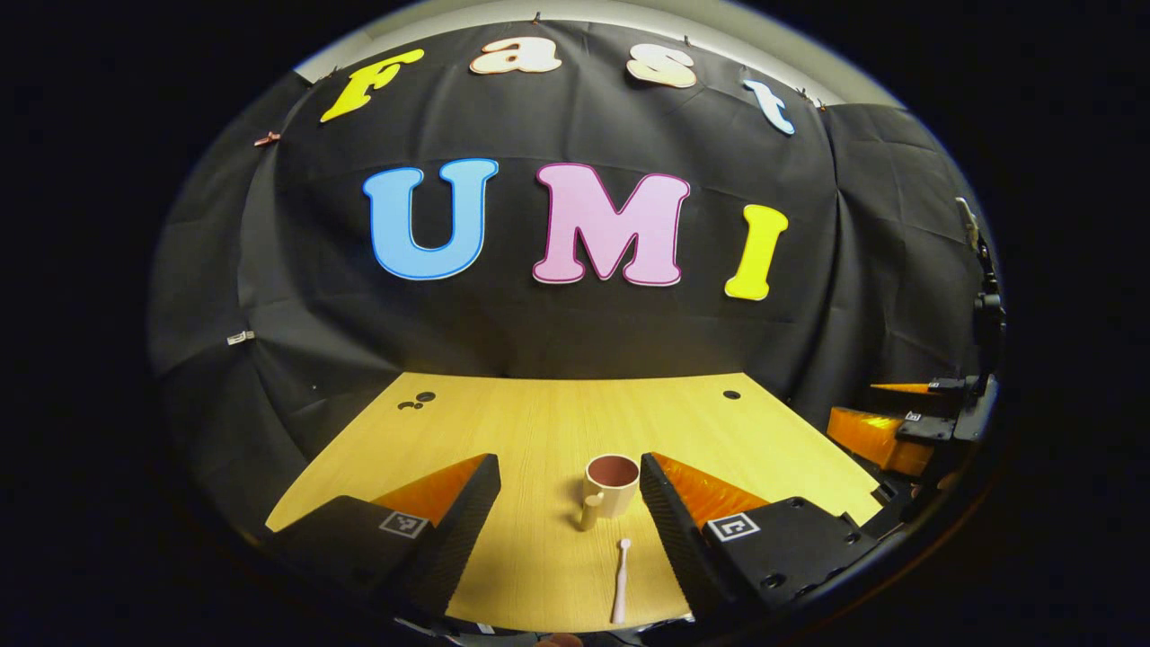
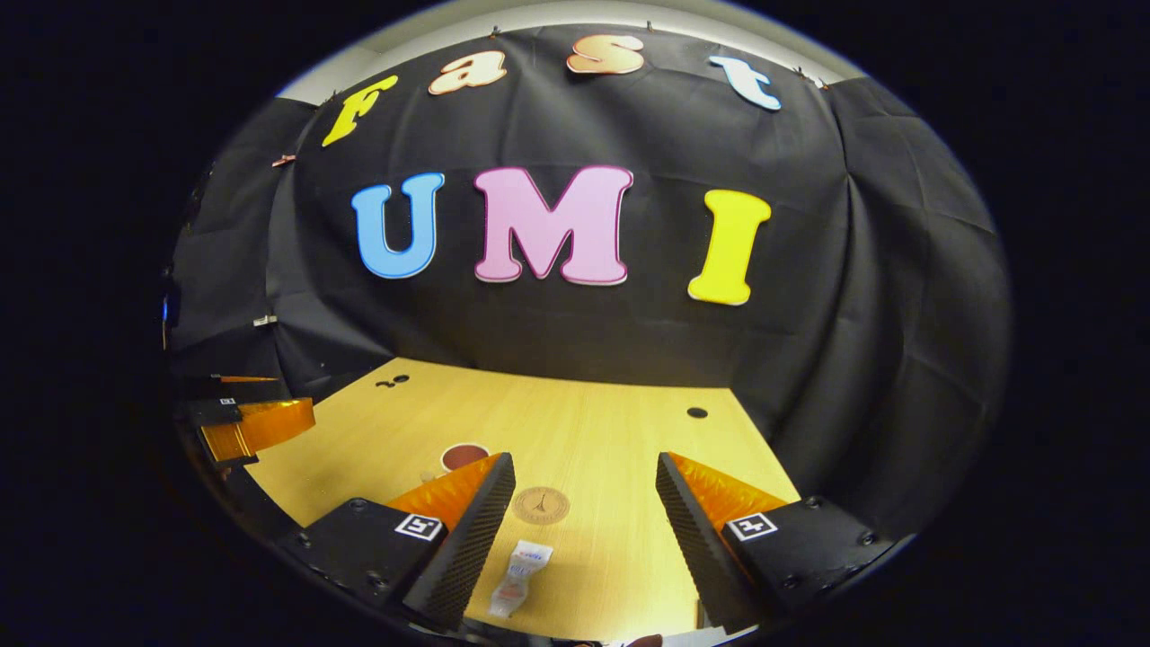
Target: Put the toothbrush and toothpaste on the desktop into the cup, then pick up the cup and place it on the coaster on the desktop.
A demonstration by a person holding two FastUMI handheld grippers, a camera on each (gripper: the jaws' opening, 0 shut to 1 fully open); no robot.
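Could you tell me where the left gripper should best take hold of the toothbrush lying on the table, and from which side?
Probably mid-handle, from above. The toothbrush lies flat on the table, running lengthwise away from the open left gripper, head end towards the cup. Its thin handle already lies between the fingers, so they can close across its width.

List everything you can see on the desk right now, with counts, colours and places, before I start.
Cup: one, beige with a reddish inside, upright on the desk, handle toward the camera, between the left tongs' fingers in the left gripper view.
Toothbrush: one, pale pink, lying flat just nearer than the cup.
Toothpaste: one, white tube, lying flat at the desk's near edge.
Coaster: one, round, tan, beyond the toothpaste, bare.
Desk: one, light wood, holes near the far corners.
Left tongs: open, holding nothing.
Right tongs: open, holding nothing.
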